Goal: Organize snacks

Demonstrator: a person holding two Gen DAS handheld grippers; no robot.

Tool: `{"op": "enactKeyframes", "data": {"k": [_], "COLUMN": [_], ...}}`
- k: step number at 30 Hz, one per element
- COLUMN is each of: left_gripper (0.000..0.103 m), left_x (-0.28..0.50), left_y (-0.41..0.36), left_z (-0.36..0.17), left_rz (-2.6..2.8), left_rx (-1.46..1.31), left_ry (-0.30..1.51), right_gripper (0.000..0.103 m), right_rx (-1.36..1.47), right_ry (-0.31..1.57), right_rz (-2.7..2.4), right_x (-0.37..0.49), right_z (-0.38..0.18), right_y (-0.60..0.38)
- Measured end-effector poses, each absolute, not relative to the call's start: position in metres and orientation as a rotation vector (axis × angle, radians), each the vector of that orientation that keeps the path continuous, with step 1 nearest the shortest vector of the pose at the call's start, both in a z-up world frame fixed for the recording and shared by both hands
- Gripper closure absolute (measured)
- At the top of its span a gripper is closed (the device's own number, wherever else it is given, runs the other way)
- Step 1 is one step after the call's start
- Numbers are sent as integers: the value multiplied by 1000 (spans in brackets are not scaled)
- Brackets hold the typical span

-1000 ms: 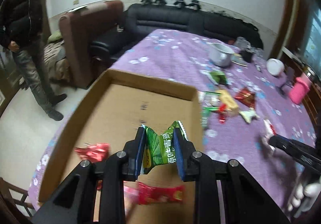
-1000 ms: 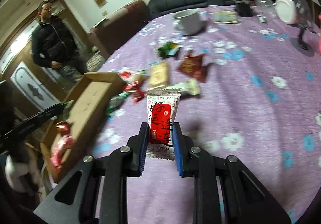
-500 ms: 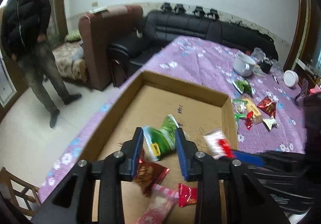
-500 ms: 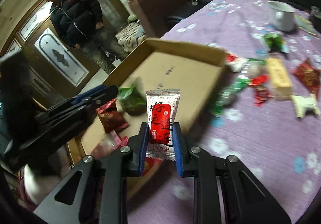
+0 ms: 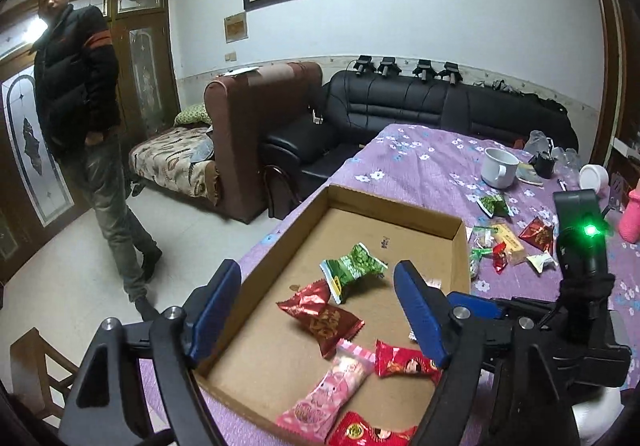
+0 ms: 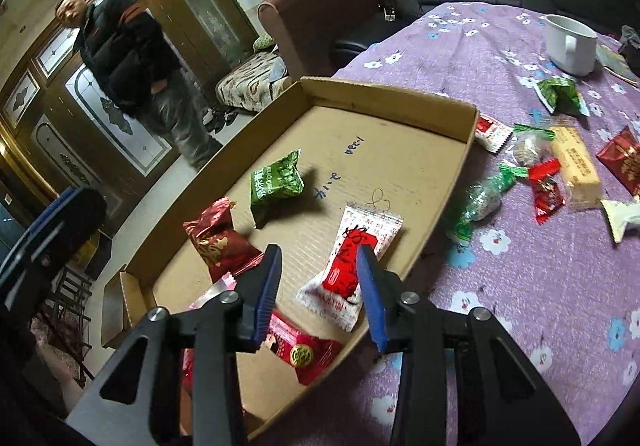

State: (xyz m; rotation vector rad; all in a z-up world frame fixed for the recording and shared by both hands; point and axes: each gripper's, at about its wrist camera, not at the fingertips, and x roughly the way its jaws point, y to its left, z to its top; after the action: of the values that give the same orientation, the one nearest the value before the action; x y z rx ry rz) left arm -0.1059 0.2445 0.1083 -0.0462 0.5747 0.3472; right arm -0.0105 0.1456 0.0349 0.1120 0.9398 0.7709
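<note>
Both the left tongs (image 5: pixel 316 286) and right tongs (image 6: pixel 318 278) stood apart over the cardboard tray (image 6: pixel 400 94), where the green snack packet (image 6: pixel 276 182) and white-and-red candy packet (image 6: pixel 352 266) lay.

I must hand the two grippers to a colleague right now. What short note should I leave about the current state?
Left gripper: open, empty, over the cardboard box.
Right gripper: open, with the white-and-red packet lying in the box just beyond it.
In the box: green pea packet, dark red packet, a few red and pink ones.
Left to do: the loose snacks on the purple tablecloth beside the box.
</note>
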Motion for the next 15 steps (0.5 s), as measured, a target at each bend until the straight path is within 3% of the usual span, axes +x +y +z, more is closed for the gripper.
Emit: {"op": "enactKeyframes", "data": {"k": [15], "left_gripper": [24], "left_x": [-103], "left_y": [228], "left_z": [96], "left_rz": [391], "left_rx": [18], "left_ry": [636], "right_gripper": [61], "right_rx": [116], "right_ry": [928], "right_rz": [770], "right_x": [-31], "right_z": [41], "right_y": [135]}}
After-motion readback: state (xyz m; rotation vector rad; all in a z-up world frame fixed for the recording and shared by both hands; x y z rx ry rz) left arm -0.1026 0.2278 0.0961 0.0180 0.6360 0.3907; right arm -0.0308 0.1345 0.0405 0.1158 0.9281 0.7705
